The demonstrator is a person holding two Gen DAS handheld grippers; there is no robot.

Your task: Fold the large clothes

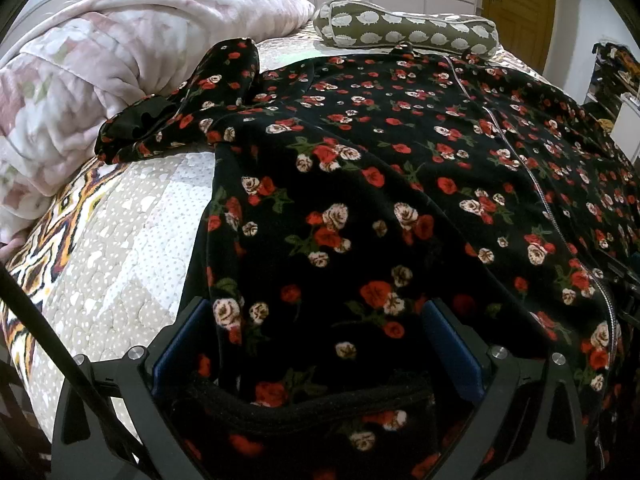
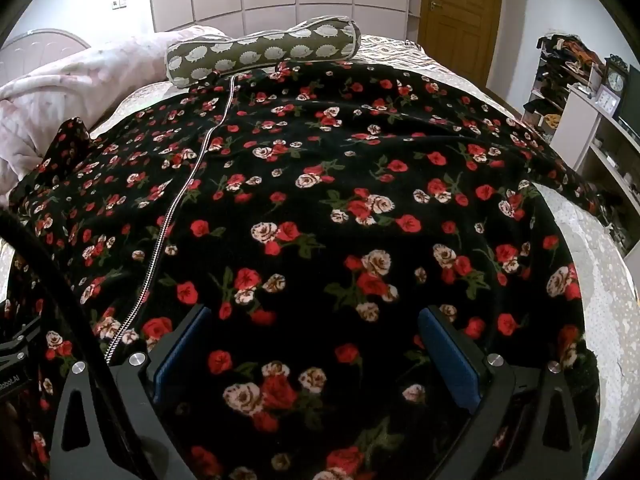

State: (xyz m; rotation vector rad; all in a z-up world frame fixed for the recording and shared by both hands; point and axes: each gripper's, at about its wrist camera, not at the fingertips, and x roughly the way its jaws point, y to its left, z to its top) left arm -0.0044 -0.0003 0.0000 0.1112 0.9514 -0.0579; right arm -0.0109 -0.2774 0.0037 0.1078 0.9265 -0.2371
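Robe [image 2: 320, 200] flat on bed [image 1: 120, 260]

A hedgehog-print bolster [image 1: 404, 26] and pink blanket [image 1: 80, 80] lie on the quilted bedspread [image 1: 120, 240]; wooden door [image 2: 460, 12] behind.

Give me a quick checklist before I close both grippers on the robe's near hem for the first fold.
1. Left gripper jaws open: ok, blue pads stand wide apart.
2. Right gripper jaws open: ok, also wide.
3. Fabric between the pads: ok, the floral robe lies between both pairs; the dark hem band shows in the left wrist view. Whether the pads touch the cloth: cannot tell.
4. Robe spread flat: not ok, the far sleeve lies bunched against the pink blanket.
5. Zipper closed: ok along the visible run.
6. Fold path clear: not ok, the hedgehog-print bolster rests by the collar.
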